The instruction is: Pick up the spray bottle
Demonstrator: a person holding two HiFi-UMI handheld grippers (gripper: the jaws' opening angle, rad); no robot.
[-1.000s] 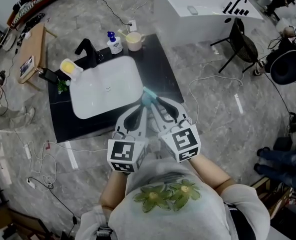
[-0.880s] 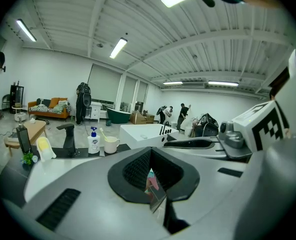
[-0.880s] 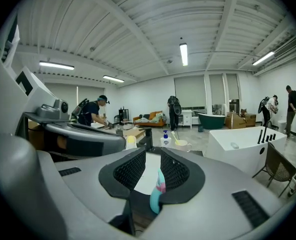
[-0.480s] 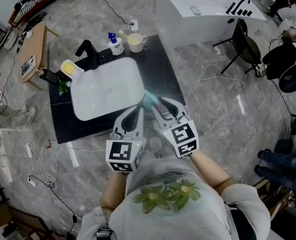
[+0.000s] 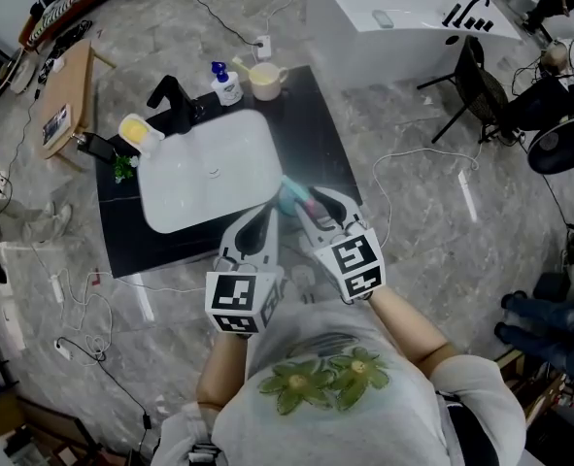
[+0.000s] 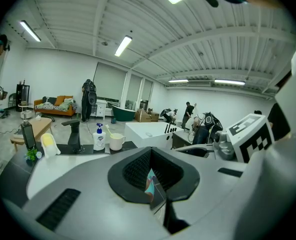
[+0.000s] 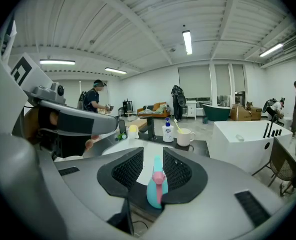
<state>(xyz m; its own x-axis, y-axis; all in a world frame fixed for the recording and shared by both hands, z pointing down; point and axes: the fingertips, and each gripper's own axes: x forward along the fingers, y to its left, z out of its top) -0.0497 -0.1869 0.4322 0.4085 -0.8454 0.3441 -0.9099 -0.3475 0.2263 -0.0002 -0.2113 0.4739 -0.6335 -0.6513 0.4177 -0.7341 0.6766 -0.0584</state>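
At the sink's (image 5: pixel 204 163) 5 o'clock corner, right claw (image 7: pixel 152 170) grips the spray bottle (image 7: pixel 158 193), left claw (image 6: pixel 152 178) nearly closed and empty; grasp judged made, steady lift next.

My head camera looks steeply down past my chest onto my left gripper (image 5: pixel 263 219) and right gripper (image 5: pixel 311 202), with the white rectangular sink basin (image 5: pixel 189 192) and black countertop (image 5: pixel 316 134) farther below. Each gripper camera rides just behind its own jaws and faces level across that counter. The right one sees the teal spray bottle with a pink trigger (image 7: pixel 157 189) very close, dead centre. All three views share the black tap (image 5: pixel 170 100) (image 6: pixel 75 134) (image 7: pixel 150 126), white blue-topped pump bottle (image 5: pixel 224 85) (image 6: pixel 98 138) (image 7: pixel 168 131) and cream mug (image 5: pixel 264 81) (image 6: pixel 116 142) (image 7: pixel 184 136).
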